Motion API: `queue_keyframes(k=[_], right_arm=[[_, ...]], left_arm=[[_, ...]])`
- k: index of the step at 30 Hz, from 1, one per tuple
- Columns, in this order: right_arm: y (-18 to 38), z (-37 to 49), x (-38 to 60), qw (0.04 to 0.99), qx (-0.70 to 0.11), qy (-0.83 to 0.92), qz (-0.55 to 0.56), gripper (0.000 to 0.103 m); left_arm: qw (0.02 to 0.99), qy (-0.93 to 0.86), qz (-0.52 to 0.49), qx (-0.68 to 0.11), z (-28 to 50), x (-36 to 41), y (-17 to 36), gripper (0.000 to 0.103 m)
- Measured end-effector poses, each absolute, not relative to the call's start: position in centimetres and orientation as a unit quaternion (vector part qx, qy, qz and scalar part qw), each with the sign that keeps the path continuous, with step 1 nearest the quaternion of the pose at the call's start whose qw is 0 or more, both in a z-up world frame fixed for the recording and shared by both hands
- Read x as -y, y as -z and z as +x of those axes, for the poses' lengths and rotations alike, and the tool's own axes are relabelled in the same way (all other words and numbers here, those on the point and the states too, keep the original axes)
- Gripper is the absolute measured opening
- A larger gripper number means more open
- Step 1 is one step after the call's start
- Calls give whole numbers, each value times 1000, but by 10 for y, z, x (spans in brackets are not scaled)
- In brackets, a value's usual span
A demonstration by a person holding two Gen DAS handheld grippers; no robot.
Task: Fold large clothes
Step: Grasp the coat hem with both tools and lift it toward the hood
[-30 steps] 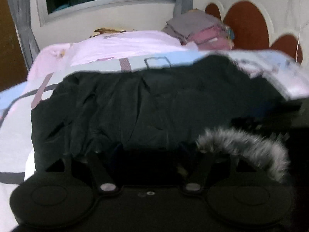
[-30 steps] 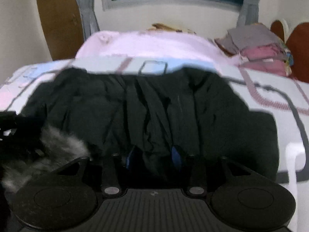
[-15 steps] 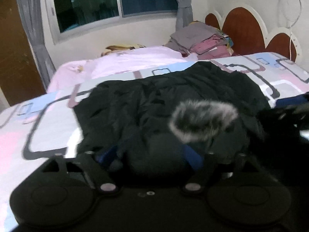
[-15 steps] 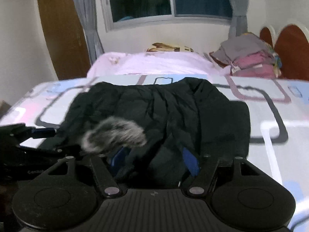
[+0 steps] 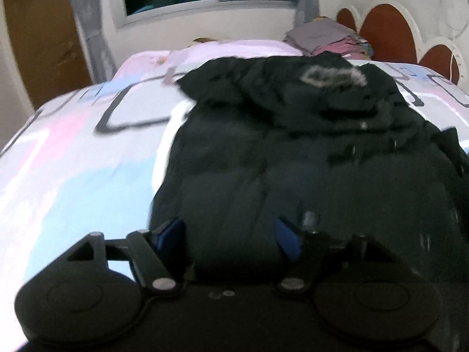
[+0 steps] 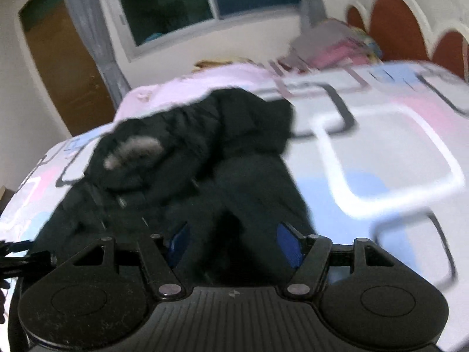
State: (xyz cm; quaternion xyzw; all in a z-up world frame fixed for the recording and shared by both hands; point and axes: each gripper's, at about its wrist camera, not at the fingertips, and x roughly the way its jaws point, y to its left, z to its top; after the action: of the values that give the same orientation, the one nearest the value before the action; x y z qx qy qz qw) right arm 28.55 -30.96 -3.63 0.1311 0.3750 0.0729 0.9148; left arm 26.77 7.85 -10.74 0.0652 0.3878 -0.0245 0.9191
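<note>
a second ago we were holding the hood end of the black coat (image 5: pixel 293 158) close under both cameras, the grey fur trim (image 5: pixel 331 77) right at our fingers; now the trim lies far up the coat, over the body, so the hood end has been carried forward and laid down, which we read as the first fold being made. the coat sits on the patterned bed (image 5: pixel 73 152), spread across the middle, its near edge bunched up against both tools. our left gripper (image 5: pixel 230 236) has its blue fingers (image 5: pixel 170 230) spread wide, with the coat's near edge bulging between them; it looks loose, not pinched. our right gripper (image 6: pixel 233 242) is likewise spread, dark cloth humped between its fingers (image 6: pixel 288 242) but not squeezed, as far as the blur lets us judge. a stack of folded clothes (image 5: pixel 325 39) rests near the headboard. the coat is still wide and lumpy, and in the right view a sleeve (image 6: pixel 258 117) seems to stick out toward the far side, so we judge the side folds remain, and the puffy cloth may spring back.
</note>
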Motion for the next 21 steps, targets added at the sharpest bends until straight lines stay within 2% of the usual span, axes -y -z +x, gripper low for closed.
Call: queue_keyframes(k=[8, 16, 20, 21], right_arm=[[61, 194, 364, 889, -406, -59, 205, 66], [73, 151, 374, 873, -421, -69, 236, 66], [86, 142, 377, 861, -429, -75, 264, 66], [90, 142, 377, 859, -430, -76, 268, 66]], left_arm=[[914, 1, 35, -404, 189, -100, 112, 71], [909, -1, 10, -416, 153, -105, 115, 73], [903, 16, -41, -427, 139, -118, 122, 70], [902, 23, -62, -426, 136, -122, 123, 64]])
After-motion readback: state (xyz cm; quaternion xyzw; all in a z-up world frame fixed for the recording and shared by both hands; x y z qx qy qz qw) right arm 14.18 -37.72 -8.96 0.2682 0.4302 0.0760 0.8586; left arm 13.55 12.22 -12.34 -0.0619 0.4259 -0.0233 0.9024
